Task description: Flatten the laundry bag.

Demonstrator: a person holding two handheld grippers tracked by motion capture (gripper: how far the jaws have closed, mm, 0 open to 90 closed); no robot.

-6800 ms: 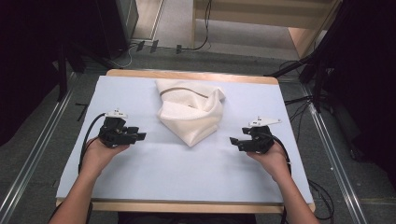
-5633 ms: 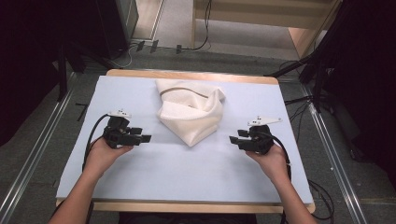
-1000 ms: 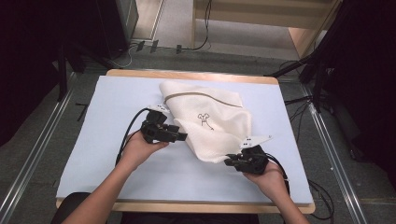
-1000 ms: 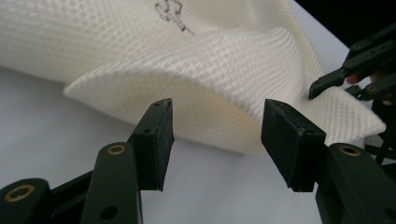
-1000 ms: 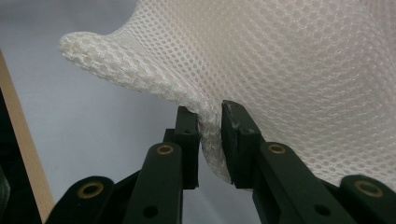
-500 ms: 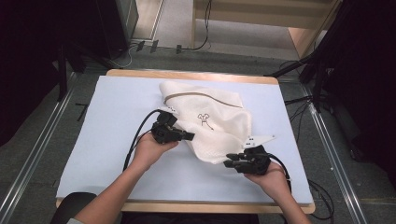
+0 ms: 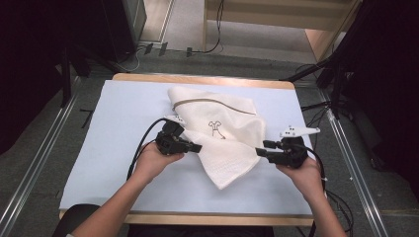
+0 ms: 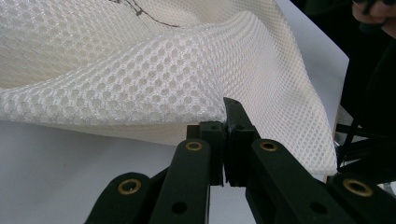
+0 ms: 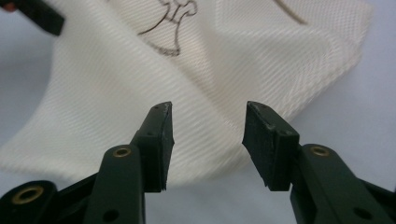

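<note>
Left gripper view shows the left gripper (image 8: 227, 140) with its jaws pressed together on the near hem of the white mesh cloth (image 8: 154, 79); the pinched edge folds right at the pads, and the rest of the fabric billows up and away beyond them, draping down to the blue table cover (image 8: 70, 154) on the far right. The bite looks thin, only the hem itself, so a sharp tug could probably slip the cloth free, and a pull sideways would likely drag the whole sheet rather than fold it.

In the right gripper view the right gripper (image 9: 208, 135) stands spread, its jaws having just been opening, with nothing clamped; the cloth lies flat just past the pads (image 9: 164, 140), the small embroidered figure (image 9: 170, 28) farther beyond. With that side let go, the corner it faces may flop or crease, and a careless re-approach could snag the mesh weave.

From the high view, the left hand (image 7: 153, 160) rests low on the table, wrist level, gripper pointing right toward the cloth's middle. The right hand (image 7: 304, 170) sits at the cloth's right edge, gripper pointing left, level and slightly raised. Beyond both, the cloth spreads toward the table's far edge (image 7: 202, 79).
</note>
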